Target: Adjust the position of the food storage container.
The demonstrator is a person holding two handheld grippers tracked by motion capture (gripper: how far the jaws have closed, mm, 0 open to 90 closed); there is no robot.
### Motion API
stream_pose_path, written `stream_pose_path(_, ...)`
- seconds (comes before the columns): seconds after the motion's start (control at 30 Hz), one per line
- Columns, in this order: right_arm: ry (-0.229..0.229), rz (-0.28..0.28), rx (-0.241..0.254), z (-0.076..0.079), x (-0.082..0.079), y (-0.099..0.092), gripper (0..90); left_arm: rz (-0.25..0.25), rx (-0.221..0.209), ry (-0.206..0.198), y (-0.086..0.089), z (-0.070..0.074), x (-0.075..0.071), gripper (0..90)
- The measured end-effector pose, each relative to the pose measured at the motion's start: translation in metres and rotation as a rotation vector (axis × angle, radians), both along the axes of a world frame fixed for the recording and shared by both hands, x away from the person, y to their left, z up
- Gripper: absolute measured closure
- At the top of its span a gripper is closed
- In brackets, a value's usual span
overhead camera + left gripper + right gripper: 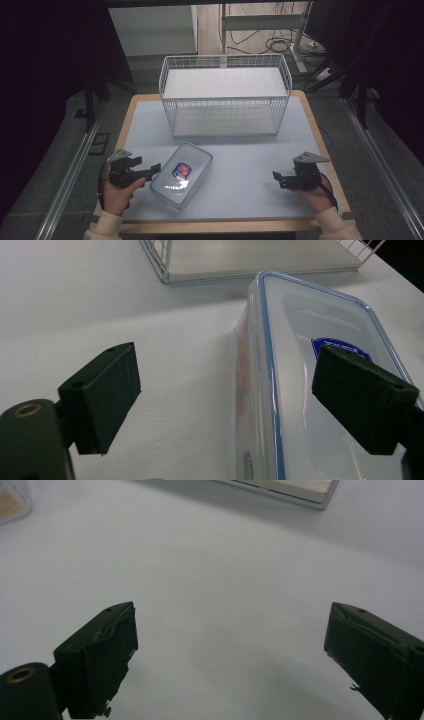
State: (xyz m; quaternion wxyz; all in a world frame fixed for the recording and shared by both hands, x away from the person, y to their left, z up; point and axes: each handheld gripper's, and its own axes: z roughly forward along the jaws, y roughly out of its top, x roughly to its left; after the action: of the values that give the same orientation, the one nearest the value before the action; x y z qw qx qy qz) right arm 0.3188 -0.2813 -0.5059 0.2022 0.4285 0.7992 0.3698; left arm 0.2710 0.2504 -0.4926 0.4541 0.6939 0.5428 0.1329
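While the clear lidded food container (181,174) lies at the table's (250,165) near left, before the wire basket (225,95), the left gripper (148,171) gapes around its edge; the right gripper (278,179) gapes over bare tabletop.

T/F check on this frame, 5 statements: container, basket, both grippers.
1. The clear plastic container with the blue-rimmed lid lies on the table in front of the white wire basket. True.
2. The left gripper is shut on the container. False: its jaws are open, one over the lid, one over the bare white table mat beside the container.
3. The right gripper holds the container. False: its jaws are open over bare mat, well apart from it.
4. The container sits inside the basket. False: it lies outside, on the mat.
5. The lid carries a blue and red sticker. True.
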Motion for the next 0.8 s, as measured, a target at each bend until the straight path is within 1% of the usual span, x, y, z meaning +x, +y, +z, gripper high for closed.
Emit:
stream_pose_path(0.1,-0.005,-0.005,0.002,0.0,0.0,0.0,7.6,-0.004,0.002,0.003,0.0,0.0,-0.001,13.8)
stream_pose_path(0.17,-0.019,-0.001,0.006,0.001,0.0,0.0,8.0,-0.009,0.001,0.005,-0.001,0.0,-0.001,15.7)
stream_pose_path(0.2,-0.025,0.008,0.01,0.001,-0.001,0.0,8.6,-0.012,0.004,-0.006,-0.001,0.002,-0.002,17.6)
stream_pose_path(0.27,-0.031,0.013,0.01,0.001,-0.002,0.0,9.0,-0.01,0.006,-0.009,-0.002,0.003,-0.003,19.7)
stream_pose_path(0.3,-0.045,0.017,0.019,0.002,-0.003,-0.001,9.6,-0.008,0.013,-0.01,-0.003,0.005,-0.003,21.9)
stream_pose_path(0.4,-0.055,0.015,0.035,0.004,-0.004,-0.002,10.1,-0.019,0.022,-0.015,-0.004,0.007,-0.005,34.2)
stream_pose_path(0.53,-0.056,0.016,0.027,0.003,-0.004,-0.002,10.2,-0.045,0.025,-0.021,-0.003,0.01,-0.006,46.5)
stream_pose_path(0.6,-0.054,0.019,0.017,0.002,-0.004,-0.001,10.2,-0.057,0.051,-0.026,-0.003,0.012,-0.007,55.7)
stream_pose_path(0.63,-0.054,0.019,0.017,0.002,-0.004,-0.001,10.2,-0.057,0.051,-0.026,-0.003,0.012,-0.007,59.9)
stream_pose_path(0.67,-0.057,0.022,0.009,0.002,-0.005,-0.001,10.2,-0.091,0.064,-0.041,-0.004,0.015,-0.009,68.0)
stream_pose_path(0.73,-0.061,0.022,0.007,0.002,-0.006,-0.001,10.2,-0.134,0.034,-0.052,-0.005,0.018,-0.011,82.7)
stream_pose_path(0.77,-0.062,0.02,0.005,0.002,-0.006,-0.001,10.2,-0.157,0.022,-0.055,-0.006,0.02,-0.011,86.0)
stream_pose_path(0.8,-0.062,0.02,0.005,0.002,-0.006,-0.001,10.2,-0.157,0.022,-0.055,-0.006,0.02,-0.011,87.9)
